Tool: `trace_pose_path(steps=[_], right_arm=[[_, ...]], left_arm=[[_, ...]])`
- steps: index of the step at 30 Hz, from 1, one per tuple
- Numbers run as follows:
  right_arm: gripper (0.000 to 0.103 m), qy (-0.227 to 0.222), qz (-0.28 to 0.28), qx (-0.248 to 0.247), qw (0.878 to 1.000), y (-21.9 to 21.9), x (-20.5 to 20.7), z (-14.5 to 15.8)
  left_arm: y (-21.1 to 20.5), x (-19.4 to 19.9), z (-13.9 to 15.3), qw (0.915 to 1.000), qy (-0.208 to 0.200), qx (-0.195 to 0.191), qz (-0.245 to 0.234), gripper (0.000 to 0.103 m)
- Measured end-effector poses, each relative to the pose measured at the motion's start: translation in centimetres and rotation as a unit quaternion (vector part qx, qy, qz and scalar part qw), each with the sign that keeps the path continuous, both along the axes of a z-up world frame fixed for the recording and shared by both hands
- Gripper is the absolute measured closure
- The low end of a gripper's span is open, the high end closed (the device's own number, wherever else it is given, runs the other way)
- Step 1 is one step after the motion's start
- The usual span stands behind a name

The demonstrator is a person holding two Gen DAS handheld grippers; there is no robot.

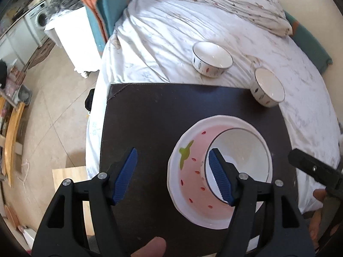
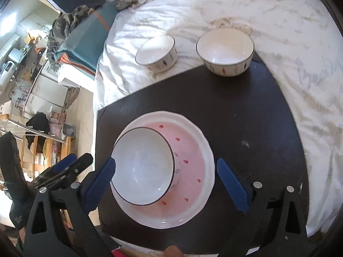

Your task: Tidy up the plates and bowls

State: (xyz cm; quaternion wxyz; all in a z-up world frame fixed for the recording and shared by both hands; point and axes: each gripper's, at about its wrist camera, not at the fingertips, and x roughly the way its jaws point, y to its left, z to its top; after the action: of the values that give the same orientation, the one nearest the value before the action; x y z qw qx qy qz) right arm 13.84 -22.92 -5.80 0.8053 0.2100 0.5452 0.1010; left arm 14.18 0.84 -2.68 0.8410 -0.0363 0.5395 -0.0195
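Both grippers, the left gripper (image 1: 173, 173) and the right gripper (image 2: 166, 184), stand wide open. A white bowl (image 2: 142, 166) sits in the strawberry plate (image 2: 193, 171), hiding part of the plate's pattern; the right gripper's fingers cut off the plate's near edge.

daylight bright | sheet glare (upper left) | fisheye edges warped

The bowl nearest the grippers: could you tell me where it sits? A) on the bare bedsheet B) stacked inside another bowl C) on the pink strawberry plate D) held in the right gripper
C: the nearest bowl rests on the pink strawberry plate on the dark mat, and the right gripper is open around it without gripping.
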Motion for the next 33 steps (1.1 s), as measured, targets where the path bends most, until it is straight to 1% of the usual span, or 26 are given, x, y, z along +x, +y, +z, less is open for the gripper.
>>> trace_pose_path(steps=[1, 3, 4, 5, 7, 8, 9, 12, 15, 18, 20, 22, 25, 27, 30, 33], right_arm=[[0.004, -0.006, 0.000, -0.007, 1.000, -0.1, -0.1, 0.3], [0.000, -0.022, -0.006, -0.020, 1.000, -0.4, -0.6, 1.0], [0.000, -0.034, -0.012, -0.031, 0.999, -0.5, -0.8, 1.4], [0.000, -0.046, -0.016, -0.037, 0.998, -0.6, -1.0, 1.8], [0.000, -0.061, -0.020, -0.043, 0.997, -1.0, -1.2, 2.2], [0.000, -0.064, -0.020, -0.045, 0.997, -1.1, -1.2, 2.3], [0.000, -0.066, -0.020, -0.043, 0.997, -1.2, -1.1, 2.3], [0.000, -0.065, -0.020, -0.041, 0.997, -1.5, -0.9, 2.4], [0.000, -0.059, -0.023, -0.035, 0.997, -1.8, -0.2, 2.8], [0.000, -0.049, -0.030, -0.021, 0.998, -2.4, 1.1, 3.5], [0.000, -0.042, -0.041, -0.022, 0.998, -2.8, 2.4, 4.0], [0.000, -0.037, -0.057, -0.015, 0.998, -3.5, 4.3, 4.4], [0.000, -0.020, -0.058, -0.009, 0.998, -3.8, 7.5, 4.5], [0.000, -0.008, -0.049, -0.014, 0.999, -3.4, 10.0, 4.5], [0.000, -0.001, -0.033, -0.013, 0.999, -2.8, 13.3, 4.5], [0.000, 0.008, -0.008, -0.015, 1.000, -1.7, 17.0, 4.2]], left_arm=[[-0.2, -0.1, 0.1, 1.0000, -0.004, 0.002, 0.001, 0.037], [-0.5, -0.3, 0.4, 0.9996, -0.018, 0.022, 0.003, 0.036], [-0.9, -0.6, 0.6, 0.9990, -0.028, 0.035, 0.000, 0.030], [-1.2, -0.7, 0.7, 0.9987, -0.033, 0.040, -0.004, 0.018], [-1.5, -1.0, 1.0, 0.9985, -0.040, 0.036, -0.008, 0.005], [-1.5, -1.0, 1.2, 0.9984, -0.045, 0.032, -0.005, 0.002], [-1.4, -1.0, 1.3, 0.9983, -0.048, 0.031, -0.001, 0.001], [-0.9, -0.4, 1.6, 0.9980, -0.048, 0.036, 0.020, 0.000], [0.1, 0.7, 2.0, 0.9980, -0.035, 0.019, 0.049, 0.000], [0.9, 2.9, 2.4, 0.9975, -0.013, 0.011, 0.069, 0.000], [1.1, 4.5, 2.8, 0.9973, -0.011, 0.016, 0.071, 0.000], [1.2, 6.3, 3.2, 0.9973, -0.014, 0.019, 0.070, 0.000], [0.9, 9.1, 3.0, 0.9978, -0.003, 0.029, 0.059, 0.000], [0.8, 10.8, 2.5, 0.9976, 0.003, 0.037, 0.059, 0.000], [0.6, 13.3, 1.7, 0.9973, 0.008, 0.045, 0.058, 0.000], [0.5, 15.6, 0.9, 0.9972, 0.011, 0.051, 0.054, 0.000]])
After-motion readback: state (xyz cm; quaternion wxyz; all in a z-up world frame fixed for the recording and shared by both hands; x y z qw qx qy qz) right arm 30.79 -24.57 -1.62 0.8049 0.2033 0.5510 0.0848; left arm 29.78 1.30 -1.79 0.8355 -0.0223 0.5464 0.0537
